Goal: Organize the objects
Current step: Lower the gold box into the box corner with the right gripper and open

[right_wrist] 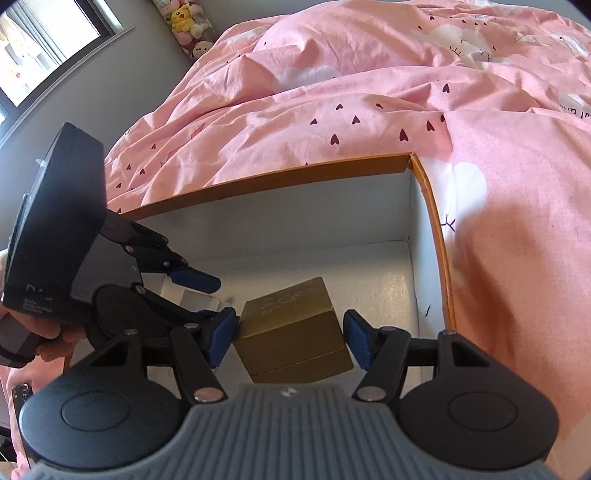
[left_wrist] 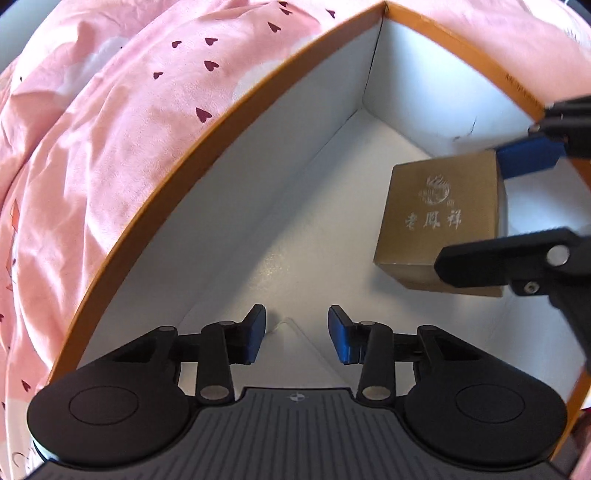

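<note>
A small gold box (left_wrist: pixel 439 218) with silver characters on its lid sits inside a large orange-rimmed box with a white interior (left_wrist: pixel 229 110). In the right wrist view the gold box (right_wrist: pixel 295 332) stands between my right gripper's blue pads. My right gripper (right_wrist: pixel 291 339) is open: the left pad touches or nearly touches the box, and the right pad stands a little off it. It reaches in from the right in the left wrist view (left_wrist: pixel 491 206). My left gripper (left_wrist: pixel 297 334) is open and empty, low inside the big box, over a small clear plastic piece (left_wrist: pixel 295 339).
The big box (right_wrist: pixel 280 173) rests on a bed covered with a rumpled pink sheet with dark hearts (left_wrist: pixel 110 129). Plush toys (right_wrist: pixel 188 26) lie by the grey wall at the bed's far end. The left gripper (right_wrist: pixel 195 295) is close beside the gold box.
</note>
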### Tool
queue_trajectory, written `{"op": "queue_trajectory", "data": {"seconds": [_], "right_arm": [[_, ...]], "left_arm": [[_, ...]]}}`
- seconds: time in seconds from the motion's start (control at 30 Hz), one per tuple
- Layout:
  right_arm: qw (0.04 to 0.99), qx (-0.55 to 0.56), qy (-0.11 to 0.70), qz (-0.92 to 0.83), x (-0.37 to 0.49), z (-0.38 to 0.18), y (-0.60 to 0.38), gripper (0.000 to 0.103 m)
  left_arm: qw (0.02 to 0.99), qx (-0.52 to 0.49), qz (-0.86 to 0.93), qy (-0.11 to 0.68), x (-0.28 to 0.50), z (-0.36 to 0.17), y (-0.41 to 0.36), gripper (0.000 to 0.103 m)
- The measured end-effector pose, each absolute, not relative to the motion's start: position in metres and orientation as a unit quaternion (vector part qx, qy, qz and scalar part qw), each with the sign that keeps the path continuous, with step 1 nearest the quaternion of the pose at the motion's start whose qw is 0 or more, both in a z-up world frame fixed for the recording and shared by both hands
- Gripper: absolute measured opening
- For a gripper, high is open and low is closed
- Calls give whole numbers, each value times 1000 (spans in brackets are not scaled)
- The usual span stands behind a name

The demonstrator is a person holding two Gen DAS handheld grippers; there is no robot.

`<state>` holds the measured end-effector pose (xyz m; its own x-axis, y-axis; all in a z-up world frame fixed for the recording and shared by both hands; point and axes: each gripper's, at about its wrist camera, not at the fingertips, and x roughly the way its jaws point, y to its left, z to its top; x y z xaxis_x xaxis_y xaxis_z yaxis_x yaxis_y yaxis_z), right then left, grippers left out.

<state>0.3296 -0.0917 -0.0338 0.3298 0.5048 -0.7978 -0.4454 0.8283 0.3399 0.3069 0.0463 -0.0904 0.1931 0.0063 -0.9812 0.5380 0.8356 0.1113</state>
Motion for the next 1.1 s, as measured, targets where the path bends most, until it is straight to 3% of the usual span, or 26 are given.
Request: {"op": "queue_trajectory", "data": {"seconds": [0.43,0.9,1.1], "right_arm": [[786,64,548,280,345,-52,-74,65],[762,88,576,283,355,-57,-54,66],[756,111,579,285,359,-54,-42,65]], "left_arm": [[728,295,-153,600,271,-100,68,40],[718,368,-169,566,234,-103,68,52],[753,258,-185,577,232,-65,95,52]]}}
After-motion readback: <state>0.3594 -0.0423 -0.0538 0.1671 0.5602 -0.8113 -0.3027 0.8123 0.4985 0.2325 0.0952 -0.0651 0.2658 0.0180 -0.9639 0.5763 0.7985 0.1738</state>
